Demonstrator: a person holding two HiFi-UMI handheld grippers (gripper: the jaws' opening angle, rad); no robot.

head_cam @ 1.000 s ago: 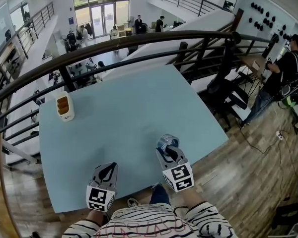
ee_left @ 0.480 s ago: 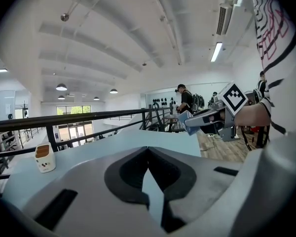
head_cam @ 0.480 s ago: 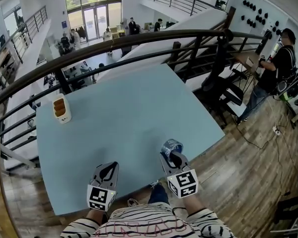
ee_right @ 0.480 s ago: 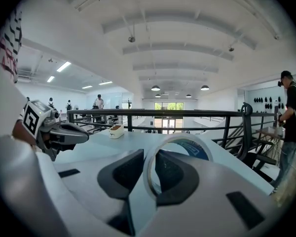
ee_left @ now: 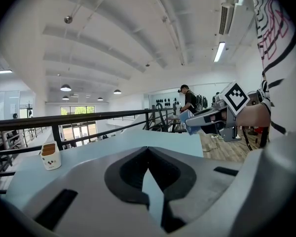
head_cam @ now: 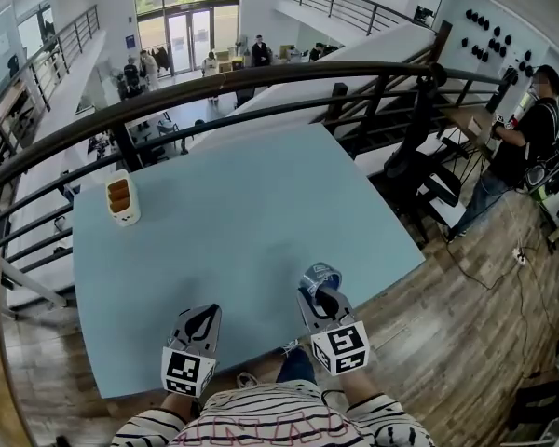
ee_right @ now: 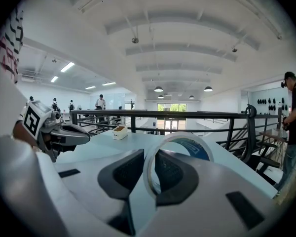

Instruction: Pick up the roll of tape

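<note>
The roll of tape, a white ring with a blue inner face, stands upright between the jaws of my right gripper, just above the pale blue table near its front right edge. In the right gripper view the roll of tape sits with its rim between the pads, the right gripper shut on it. My left gripper hovers over the table's front edge, shut with nothing in it; its jaws meet in the left gripper view. From there the right gripper shows with the tape.
A small white toaster-like box with a brown top stands at the table's far left. A dark metal railing runs behind the table. The table's right edge drops to a wooden floor, where a person stands.
My right gripper has drawn back a little toward the table's front edge and risen slightly with the tape in it. The left gripper has stayed in place.
</note>
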